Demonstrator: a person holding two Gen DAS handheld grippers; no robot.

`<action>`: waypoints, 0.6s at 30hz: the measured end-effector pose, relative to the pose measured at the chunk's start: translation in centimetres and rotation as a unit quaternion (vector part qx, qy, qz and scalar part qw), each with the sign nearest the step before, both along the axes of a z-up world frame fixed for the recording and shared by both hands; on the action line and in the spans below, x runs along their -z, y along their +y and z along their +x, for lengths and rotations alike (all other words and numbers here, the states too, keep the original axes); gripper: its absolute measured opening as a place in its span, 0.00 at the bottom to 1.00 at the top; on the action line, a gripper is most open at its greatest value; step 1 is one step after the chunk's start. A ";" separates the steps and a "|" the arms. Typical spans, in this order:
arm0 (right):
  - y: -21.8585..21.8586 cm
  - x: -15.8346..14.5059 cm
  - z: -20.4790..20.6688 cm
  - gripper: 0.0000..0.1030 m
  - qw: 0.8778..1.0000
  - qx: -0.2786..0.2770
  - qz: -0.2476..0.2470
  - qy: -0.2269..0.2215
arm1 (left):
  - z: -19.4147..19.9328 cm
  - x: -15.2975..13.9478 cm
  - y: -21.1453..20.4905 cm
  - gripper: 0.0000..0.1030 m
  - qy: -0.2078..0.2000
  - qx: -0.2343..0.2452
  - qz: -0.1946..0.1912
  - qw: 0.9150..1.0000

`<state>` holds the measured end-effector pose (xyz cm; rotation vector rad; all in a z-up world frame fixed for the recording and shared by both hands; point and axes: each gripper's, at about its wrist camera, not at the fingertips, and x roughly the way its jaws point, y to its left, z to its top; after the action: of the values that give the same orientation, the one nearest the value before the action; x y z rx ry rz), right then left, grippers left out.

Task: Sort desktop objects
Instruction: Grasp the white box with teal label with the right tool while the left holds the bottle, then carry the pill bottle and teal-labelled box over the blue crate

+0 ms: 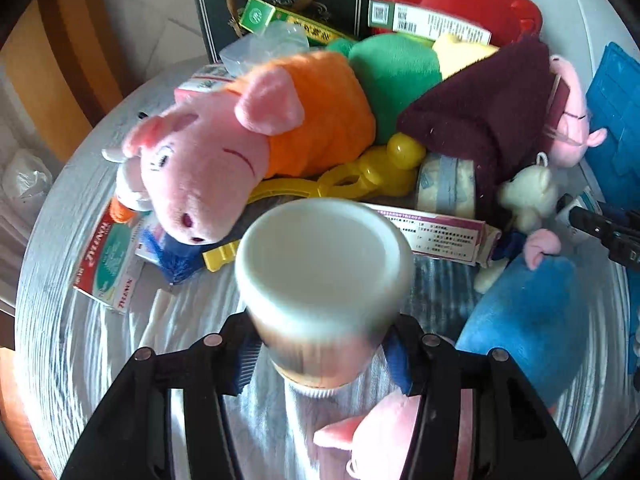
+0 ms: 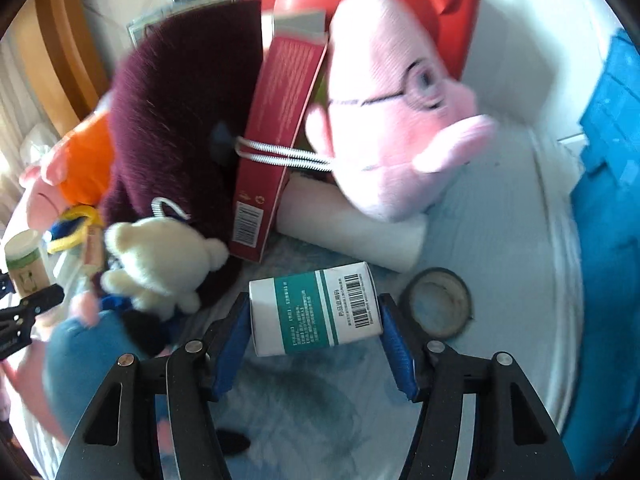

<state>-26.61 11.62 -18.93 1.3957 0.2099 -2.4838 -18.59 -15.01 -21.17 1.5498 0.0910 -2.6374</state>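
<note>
While the left hand-held gripper (image 1: 322, 356) clamps a bottle (image 1: 322, 280), the right hand-held gripper (image 2: 314, 316) brackets a box (image 2: 314, 314); contact unclear.

We see a wooden door frame (image 1: 60, 80) at the far left, white floor tiles (image 1: 576, 4) beyond the bench (image 1: 48, 280), and a crumpled plastic bag (image 1: 24, 180) beside it.

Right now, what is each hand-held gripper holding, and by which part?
Left hand-held gripper clamps the white-capped bottle around its lower body. Right hand-held gripper brackets the teal-and-white box at its two ends; whether the pads actually grip cannot be told.
</note>
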 end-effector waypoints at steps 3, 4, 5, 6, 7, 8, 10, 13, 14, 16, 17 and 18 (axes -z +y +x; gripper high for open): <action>0.7 -2.4 2.4 0.59 1.000 0.006 -0.006 0.022 | 1.6 -2.1 -0.5 0.50 0.023 -0.005 0.006 1.000; 0.9 -3.5 3.5 0.59 0.999 0.009 -0.006 0.032 | 2.3 -3.0 -0.6 0.50 0.034 -0.006 0.007 0.999; 1.0 -4.1 4.0 0.59 0.999 0.010 -0.008 0.038 | 1.7 -3.3 0.8 0.50 0.043 -0.005 0.005 0.999; 1.2 -5.0 5.0 0.59 0.999 0.010 -0.013 0.048 | 1.9 -3.8 1.2 0.50 0.054 -0.003 0.002 0.999; 1.4 -5.9 6.1 0.59 0.998 0.010 -0.018 0.059 | 2.7 -4.9 1.4 0.50 0.067 -0.001 -0.004 0.998; 1.7 -6.2 6.3 0.59 0.998 0.010 -0.021 0.066 | 3.3 -5.5 1.9 0.50 0.077 0.000 -0.007 0.997; 1.4 -7.7 7.7 0.59 0.996 0.010 -0.023 0.084 | 4.7 -7.6 2.3 0.50 0.100 0.003 -0.008 0.995; 2.0 -10.5 9.9 0.59 0.993 0.010 -0.023 0.118 | 6.9 -10.1 2.8 0.50 0.132 0.010 -0.007 0.991; 2.2 -11.3 10.9 0.59 0.991 0.011 -0.024 0.129 | 7.5 -10.9 3.2 0.50 0.141 0.013 -0.008 0.990; 2.8 -12.7 12.5 0.59 0.988 0.013 -0.028 0.150 | 8.9 -12.8 4.0 0.50 0.157 0.018 -0.009 0.987; 3.0 -13.6 13.2 0.59 0.986 0.014 -0.031 0.161 | 9.4 -13.6 4.5 0.50 0.166 0.021 -0.008 0.986; 3.4 -14.5 13.9 0.59 0.984 0.015 -0.033 0.174 | 9.8 -14.1 4.8 0.50 0.172 0.023 -0.008 0.985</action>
<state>-12.69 15.05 -4.41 0.9377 0.1751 -2.7180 -8.75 -10.25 -7.10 1.0877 0.0542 -2.9062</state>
